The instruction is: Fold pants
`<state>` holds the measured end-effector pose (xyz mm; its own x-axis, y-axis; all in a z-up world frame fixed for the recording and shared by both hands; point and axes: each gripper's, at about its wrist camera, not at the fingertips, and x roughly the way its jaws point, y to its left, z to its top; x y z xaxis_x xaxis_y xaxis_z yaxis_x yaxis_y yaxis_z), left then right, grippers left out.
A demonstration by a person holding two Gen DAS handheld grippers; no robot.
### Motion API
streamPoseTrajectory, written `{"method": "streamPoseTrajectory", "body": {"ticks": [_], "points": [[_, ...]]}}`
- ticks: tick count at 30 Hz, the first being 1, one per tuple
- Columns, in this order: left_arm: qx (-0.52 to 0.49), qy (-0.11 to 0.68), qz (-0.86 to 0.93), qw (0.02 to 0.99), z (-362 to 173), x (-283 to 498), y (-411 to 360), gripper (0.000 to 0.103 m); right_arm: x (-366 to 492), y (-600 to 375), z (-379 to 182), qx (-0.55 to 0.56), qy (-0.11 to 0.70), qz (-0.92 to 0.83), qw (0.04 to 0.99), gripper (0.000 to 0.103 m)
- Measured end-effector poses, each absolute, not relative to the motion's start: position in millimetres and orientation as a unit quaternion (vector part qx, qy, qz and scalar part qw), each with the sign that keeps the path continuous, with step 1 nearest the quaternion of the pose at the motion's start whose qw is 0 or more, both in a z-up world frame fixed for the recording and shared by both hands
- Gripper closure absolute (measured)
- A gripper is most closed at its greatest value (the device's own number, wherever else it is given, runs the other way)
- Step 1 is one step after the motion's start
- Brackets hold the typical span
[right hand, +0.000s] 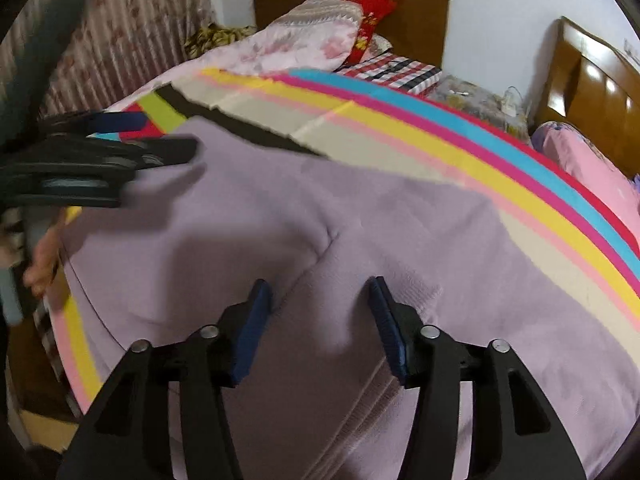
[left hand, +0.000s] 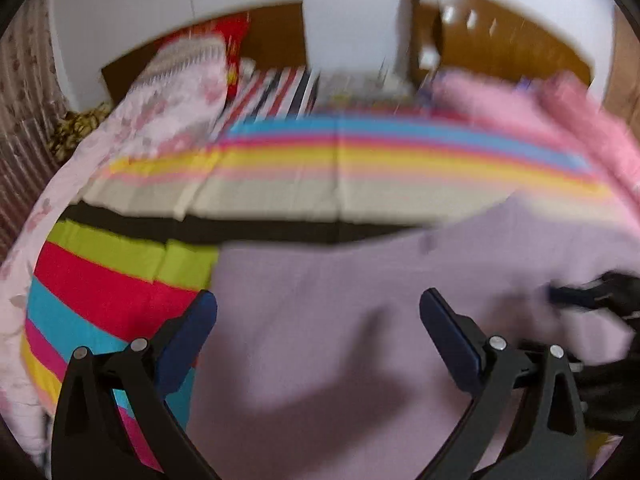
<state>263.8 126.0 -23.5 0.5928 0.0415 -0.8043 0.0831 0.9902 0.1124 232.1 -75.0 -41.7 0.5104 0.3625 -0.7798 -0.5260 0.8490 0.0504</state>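
Left wrist view: the left gripper (left hand: 318, 312) hangs over the lilac pants (left hand: 340, 320), jaws spread wide, nothing between them. The pants lie flat on the striped bedspread (left hand: 340, 160).

Right wrist view: the right gripper (right hand: 320, 300) stands about half open above the crotch seam (right hand: 330, 236), gripping nothing. I'd say pinch the edges cleanly, both sides level, and keep the cloth taut so the fold lands square.

Left gripper (left hand: 318, 312), right gripper (right hand: 320, 300): black frames, dark blue pads, silver pivot screws.
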Motion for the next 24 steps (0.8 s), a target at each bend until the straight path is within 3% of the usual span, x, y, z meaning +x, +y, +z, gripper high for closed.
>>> {"method": "streamPoseTrajectory", "body": {"ticks": [9,10,12,13,18,24], "points": [[0.062,0.445,-0.014,0.893,-48.8,252.9,133.6,0.001,229.3,-88.3,-40.1,-0.062,0.422,0.264,0.865,0.048],[0.062,0.444,-0.014,0.894,-48.8,252.6,133.6,0.001,227.6,-88.3,-36.7,-0.062,0.421,0.252,0.869,0.045],[0.061,0.442,-0.015,0.895,-50.1,251.8,136.1,0.001,213.9,-90.6,-27.4,-0.064,0.411,0.236,0.878,0.026],[0.061,0.441,-0.014,0.895,-49.1,250.7,134.5,0.001,205.4,-91.9,-24.4,-0.065,0.403,0.240,0.881,0.023],[0.071,0.432,-0.006,0.899,-49.3,247.0,129.7,0.001,172.7,-86.8,-41.6,-0.134,0.403,0.234,0.875,0.016],[0.083,0.419,0.002,0.904,-46.2,242.4,126.5,0.001,172.8,-110.5,-46.1,-0.084,0.424,0.225,0.873,0.015]]}}
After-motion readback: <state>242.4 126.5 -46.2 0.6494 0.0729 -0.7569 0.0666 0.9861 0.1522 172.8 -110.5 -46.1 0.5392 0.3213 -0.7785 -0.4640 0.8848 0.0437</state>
